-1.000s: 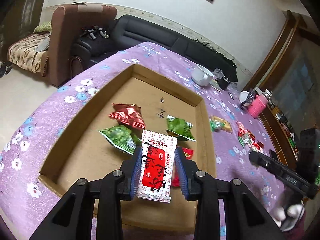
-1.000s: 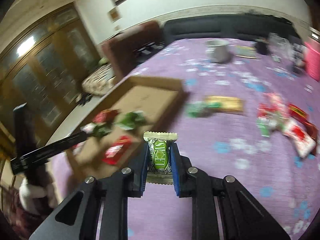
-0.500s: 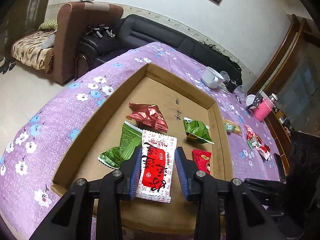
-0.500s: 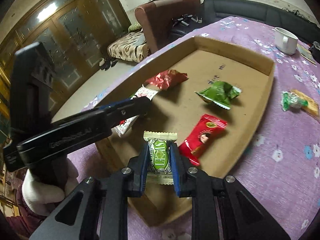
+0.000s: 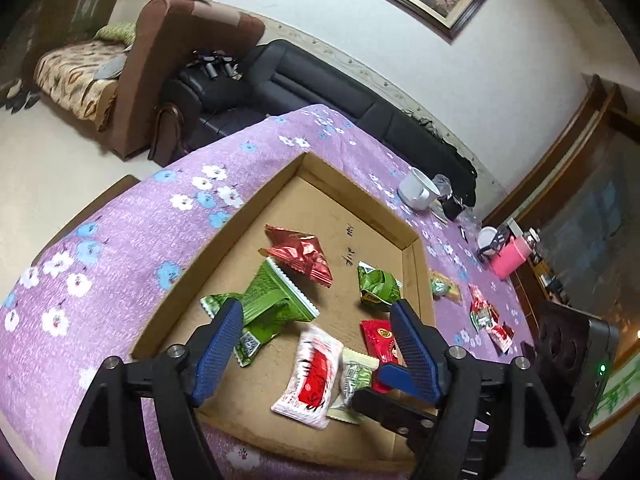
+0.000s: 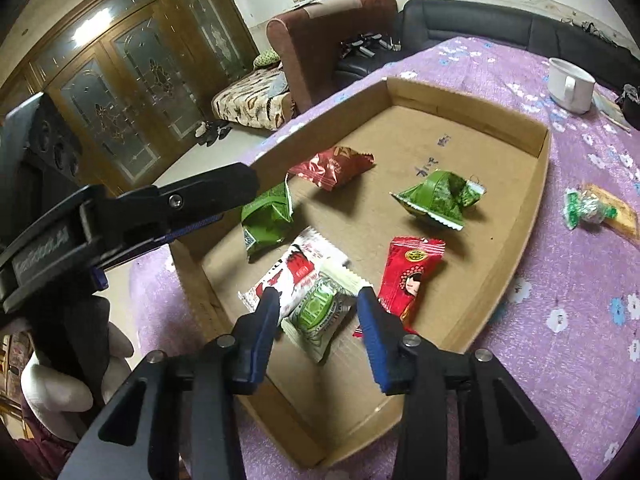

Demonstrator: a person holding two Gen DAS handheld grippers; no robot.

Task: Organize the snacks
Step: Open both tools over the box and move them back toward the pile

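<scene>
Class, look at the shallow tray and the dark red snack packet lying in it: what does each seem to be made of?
Tray: looks like plain brown cardboard, matt, with raw cut edges and pen marks on the floor. Dark red packet: probably foil-lined plastic film, since it is glossy and crinkled with crimped ends.

Your far half of the tray (image 6: 545, 168) floor is bare and open from above; the low walls are the only barrier. The near half is crowded: white packet (image 6: 298, 270), small green packet (image 6: 320, 307) and red packet (image 6: 410, 276) lie close together there. The left gripper (image 6: 160, 216) crosses the tray's left side. The mug (image 6: 570, 85) stands well clear.
</scene>
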